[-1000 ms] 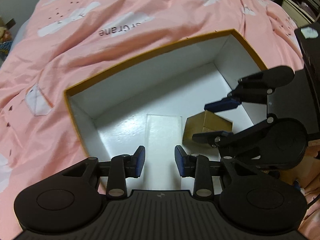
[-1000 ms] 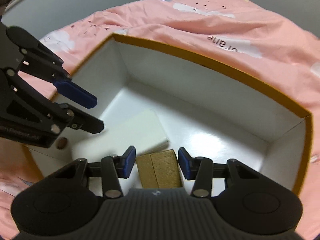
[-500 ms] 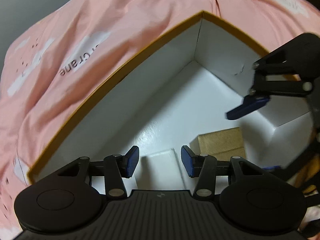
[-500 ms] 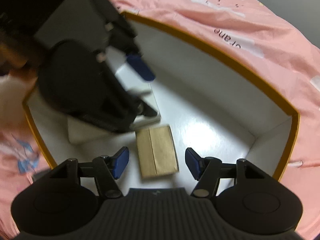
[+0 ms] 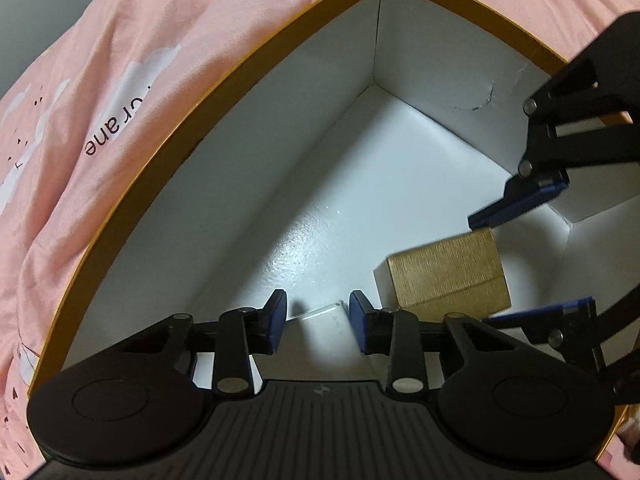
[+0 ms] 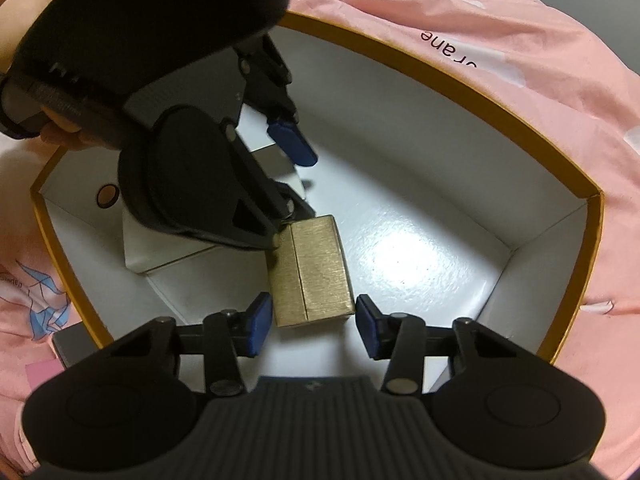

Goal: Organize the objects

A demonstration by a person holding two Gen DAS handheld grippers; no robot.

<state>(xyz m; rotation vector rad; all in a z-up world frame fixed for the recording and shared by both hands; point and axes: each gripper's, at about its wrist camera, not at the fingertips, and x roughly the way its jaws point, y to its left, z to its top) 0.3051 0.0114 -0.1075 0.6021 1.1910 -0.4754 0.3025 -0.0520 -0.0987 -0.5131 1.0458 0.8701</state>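
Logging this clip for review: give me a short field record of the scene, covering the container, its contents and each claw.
container: open white box with orange rim, on pink bedding
contents: gold box; white box beside it
left claw: open, over the white box
right claw: open, either side of the gold box's near end, not gripping
stage: both items lie inside the container

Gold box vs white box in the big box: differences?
The gold box is textured with a seam along its top; the white box is plain. The gold box lies in plain view between the right gripper pads; the left gripper covers much of the white box. Both rest on the big box floor.
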